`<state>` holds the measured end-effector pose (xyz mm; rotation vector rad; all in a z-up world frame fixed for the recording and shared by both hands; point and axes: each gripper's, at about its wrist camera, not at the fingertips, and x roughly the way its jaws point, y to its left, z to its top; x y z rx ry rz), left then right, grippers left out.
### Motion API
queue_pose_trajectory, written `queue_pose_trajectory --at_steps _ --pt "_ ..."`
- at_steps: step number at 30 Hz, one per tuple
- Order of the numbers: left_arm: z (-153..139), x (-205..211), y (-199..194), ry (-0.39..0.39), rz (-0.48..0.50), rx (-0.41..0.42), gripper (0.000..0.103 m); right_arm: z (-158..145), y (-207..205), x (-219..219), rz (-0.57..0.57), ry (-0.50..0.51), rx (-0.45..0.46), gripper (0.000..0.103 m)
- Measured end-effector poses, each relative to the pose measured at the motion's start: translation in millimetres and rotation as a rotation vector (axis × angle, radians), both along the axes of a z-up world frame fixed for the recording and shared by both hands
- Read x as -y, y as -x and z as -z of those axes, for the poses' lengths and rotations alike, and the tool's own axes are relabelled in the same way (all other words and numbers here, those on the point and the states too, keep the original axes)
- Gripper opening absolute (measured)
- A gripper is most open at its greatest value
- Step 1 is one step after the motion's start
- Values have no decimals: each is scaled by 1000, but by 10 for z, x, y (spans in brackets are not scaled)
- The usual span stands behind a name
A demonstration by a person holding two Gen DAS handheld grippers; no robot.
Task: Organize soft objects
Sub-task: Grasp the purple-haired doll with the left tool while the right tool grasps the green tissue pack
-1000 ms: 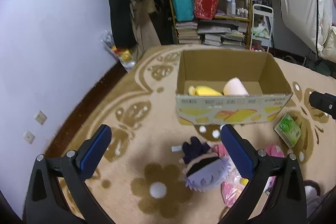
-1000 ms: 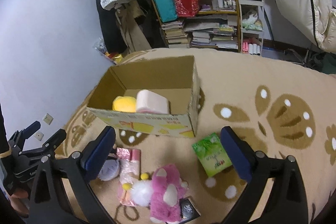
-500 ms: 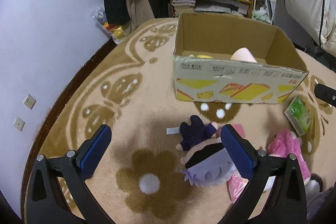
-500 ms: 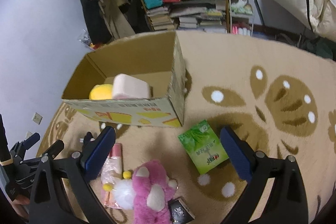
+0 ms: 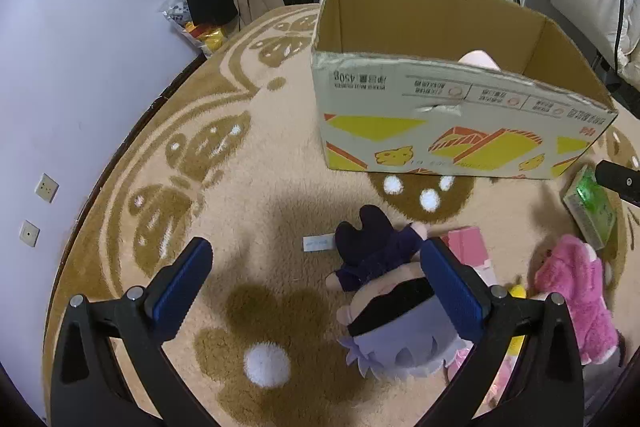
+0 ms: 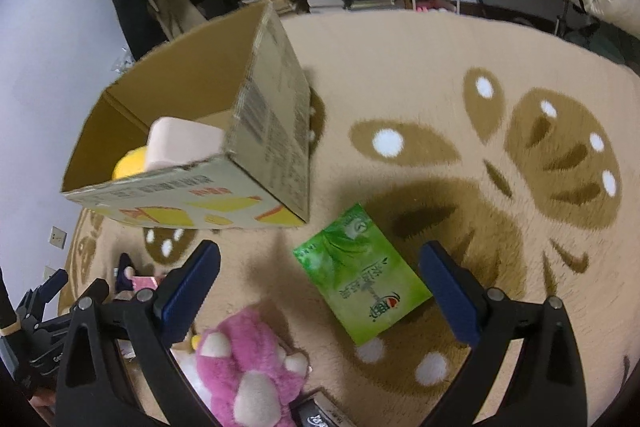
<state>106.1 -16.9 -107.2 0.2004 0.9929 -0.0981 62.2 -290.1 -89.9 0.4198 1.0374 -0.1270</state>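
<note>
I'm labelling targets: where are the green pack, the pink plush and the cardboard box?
green pack [image 6: 362,273], right wrist view, middle of its top face
pink plush [image 6: 250,363], right wrist view, its belly
cardboard box [image 5: 448,131], left wrist view, printed front wall

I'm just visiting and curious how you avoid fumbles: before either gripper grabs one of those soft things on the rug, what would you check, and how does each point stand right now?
1. Left gripper open: ok.
2. Left gripper centred on the lavender-haired doll: not ok; the doll lies under its right finger, not midway.
3. Right gripper open: ok.
4. Green tissue pack between the right fingers: ok, slightly right of centre.
5. Room in the cardboard box: ok; only a pink block and a yellow toy show inside.
6. Pink plush clear of the right gripper's left finger: cannot tell.
</note>
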Motion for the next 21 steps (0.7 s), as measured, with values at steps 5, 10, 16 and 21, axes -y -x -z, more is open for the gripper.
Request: queue_pose_trajectory --at_steps 5,10,16,21 --pt "100 16 -56 -22 0 -14 103 84 -64 27 1 22 -25 103" --pt "175 26 -104 -12 1 -25 103 219 -101 85 18 -11 -62 98" --pt "214 51 -139 22 9 -45 103 352 -133 144 24 -45 -102 91" --pt "258 132 -106 -1 27 -31 103 392 -128 157 17 -49 -115 87"
